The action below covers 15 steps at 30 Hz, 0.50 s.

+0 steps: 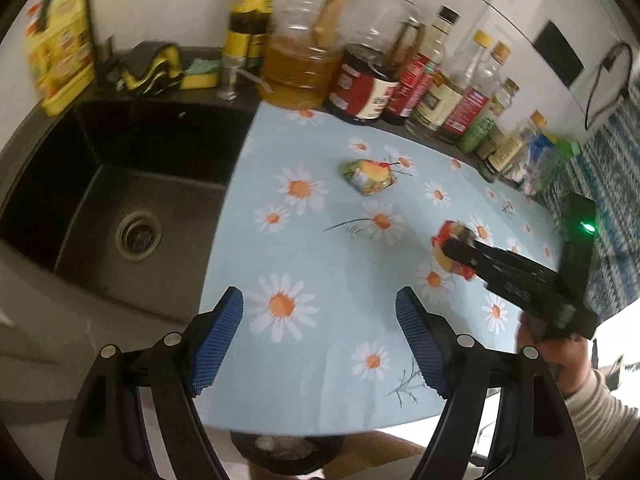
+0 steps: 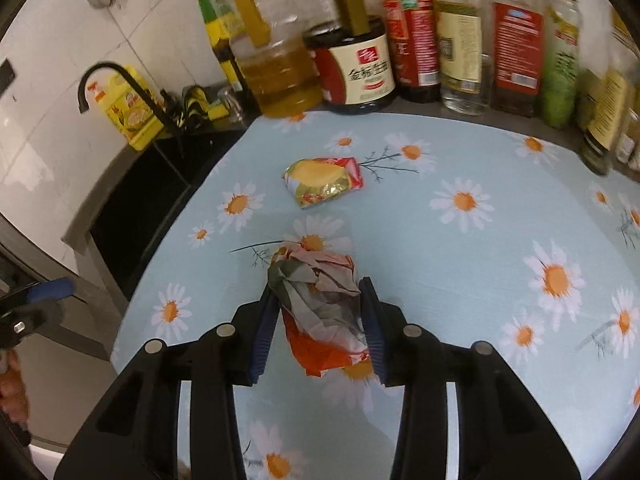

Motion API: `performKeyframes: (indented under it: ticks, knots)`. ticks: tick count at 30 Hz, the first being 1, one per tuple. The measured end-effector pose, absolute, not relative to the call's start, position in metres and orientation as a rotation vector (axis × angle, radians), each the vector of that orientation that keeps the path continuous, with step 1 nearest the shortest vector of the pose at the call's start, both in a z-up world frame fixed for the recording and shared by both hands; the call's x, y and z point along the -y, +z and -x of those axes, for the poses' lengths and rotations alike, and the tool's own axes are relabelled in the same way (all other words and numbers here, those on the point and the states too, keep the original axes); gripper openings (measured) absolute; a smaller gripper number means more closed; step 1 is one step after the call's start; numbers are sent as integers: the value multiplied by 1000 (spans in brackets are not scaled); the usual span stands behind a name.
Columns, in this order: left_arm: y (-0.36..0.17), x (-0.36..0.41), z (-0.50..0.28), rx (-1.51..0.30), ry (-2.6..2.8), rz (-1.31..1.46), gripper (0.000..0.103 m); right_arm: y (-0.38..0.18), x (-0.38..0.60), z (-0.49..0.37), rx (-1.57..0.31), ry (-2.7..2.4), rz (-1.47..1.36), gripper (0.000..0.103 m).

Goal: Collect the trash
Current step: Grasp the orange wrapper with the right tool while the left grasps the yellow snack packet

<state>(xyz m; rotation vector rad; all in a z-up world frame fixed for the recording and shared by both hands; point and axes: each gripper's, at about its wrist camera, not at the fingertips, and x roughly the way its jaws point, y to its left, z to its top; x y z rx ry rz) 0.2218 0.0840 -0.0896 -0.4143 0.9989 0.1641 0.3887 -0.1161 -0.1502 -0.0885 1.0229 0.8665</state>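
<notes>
A crumpled red and grey snack wrapper (image 2: 320, 300) sits between the blue pads of my right gripper (image 2: 320, 285), which is shut on it just above the daisy-print cloth (image 2: 460, 280). The left wrist view shows the same wrapper (image 1: 442, 240) at the tip of the right gripper (image 1: 460, 242), on the right of the cloth. A second wrapper, yellow and green (image 1: 368, 176) (image 2: 324, 180), lies flat farther back near the bottles. My left gripper (image 1: 319, 296) is open over the cloth's near part, with nothing between its fingers.
A black sink (image 1: 120, 200) with a drain lies left of the cloth, and a black tap (image 2: 120, 84) stands behind it. Several oil and sauce bottles (image 1: 360, 80) line the back edge. A dark round bin (image 1: 288, 454) shows below the counter's front edge. A person's hand (image 1: 560, 360) holds the right gripper.
</notes>
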Motion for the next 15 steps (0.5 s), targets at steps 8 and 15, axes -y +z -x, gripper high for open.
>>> performKeyframes:
  ticks: [8, 15]
  knots:
    - [-91, -62, -290, -1056, 88, 259, 76, -132, 169, -377, -996, 838, -29, 41]
    - [-102, -42, -345, -1103, 29, 148, 76, -136, 206, -373, -1013, 782, -105, 41]
